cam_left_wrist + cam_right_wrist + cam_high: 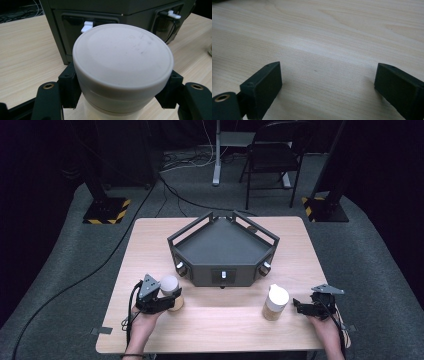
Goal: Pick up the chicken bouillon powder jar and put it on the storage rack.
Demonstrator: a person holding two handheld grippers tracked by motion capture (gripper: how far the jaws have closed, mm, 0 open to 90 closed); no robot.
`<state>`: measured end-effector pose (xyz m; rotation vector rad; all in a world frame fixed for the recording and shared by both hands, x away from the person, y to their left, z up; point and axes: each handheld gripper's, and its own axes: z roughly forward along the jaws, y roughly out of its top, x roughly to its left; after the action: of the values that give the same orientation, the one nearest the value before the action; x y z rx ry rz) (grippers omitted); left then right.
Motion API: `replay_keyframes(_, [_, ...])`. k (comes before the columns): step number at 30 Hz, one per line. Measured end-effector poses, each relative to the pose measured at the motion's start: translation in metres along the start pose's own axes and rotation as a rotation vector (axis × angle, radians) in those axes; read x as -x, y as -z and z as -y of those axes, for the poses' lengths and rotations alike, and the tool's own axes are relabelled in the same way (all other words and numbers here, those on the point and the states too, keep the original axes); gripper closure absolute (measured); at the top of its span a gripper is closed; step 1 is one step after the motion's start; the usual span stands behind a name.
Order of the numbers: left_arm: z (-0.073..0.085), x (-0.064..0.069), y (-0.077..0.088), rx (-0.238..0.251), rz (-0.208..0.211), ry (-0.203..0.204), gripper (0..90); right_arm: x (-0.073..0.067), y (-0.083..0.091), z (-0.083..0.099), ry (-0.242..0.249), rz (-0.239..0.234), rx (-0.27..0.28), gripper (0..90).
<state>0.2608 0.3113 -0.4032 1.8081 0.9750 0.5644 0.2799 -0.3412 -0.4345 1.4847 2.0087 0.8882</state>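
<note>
1. Step in hand, as I judge it: the grasp of the left jar [170, 292]. The left gripper [159, 301] has its jaws clamped on the jar's sides just under the white lid [123, 56], one pad on each side, as the left gripper view shows. The jar stands upright on the counter [220, 325], not yet lifted.

2. The right gripper [301, 307] rests low on the counter with its jaws spread wide and nothing between them; the right gripper view shows bare wood in the gap. A second jar [275, 302] with a white lid stands just ahead of its tips, apart from them.

3. Next move, by my reading: lift the held jar straight up and carry it forward to the dark tray [222, 251], or hold it firm while the lid comes off. Either way the grip must stay level so the jar does not tilt.

4. Around: the tray stands directly beyond the held jar, close to it. Its front wall carries small white latches [87, 26] and knobs [180, 266], which face the gripper.

5. In the way: the tray's raised rail [192, 227] calls for a clear lift before any forward move. The second jar is well off to the side and is no hindrance to the left gripper.
</note>
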Motion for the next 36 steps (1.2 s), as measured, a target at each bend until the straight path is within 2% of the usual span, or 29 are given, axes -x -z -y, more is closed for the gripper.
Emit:
replay_keyframes(10, [-0.018,0.000,0.009,0.037,0.018,-0.008,33.5,0.000,0.000,0.000,-0.001,0.001,0.000,6.4])
replay_keyframes(15, [-0.035,0.001,0.015,0.050,0.033,-0.026,33.5,0.000,0.000,0.000,-0.001,0.001,0.000,6.4])
replay_keyframes(21, [-0.052,0.002,0.019,0.072,0.027,-0.045,33.5,0.000,0.000,0.000,-0.001,0.001,0.000,6.3])
replay_keyframes(28, [-0.070,0.001,0.019,0.086,0.043,-0.048,33.4,0.000,0.000,0.000,0.000,0.001,-0.001,6.2])
replay_keyframes(36, [-0.098,0.003,0.015,0.094,0.066,-0.072,33.4,0.000,0.000,0.000,0.000,0.001,-0.001,6.2])
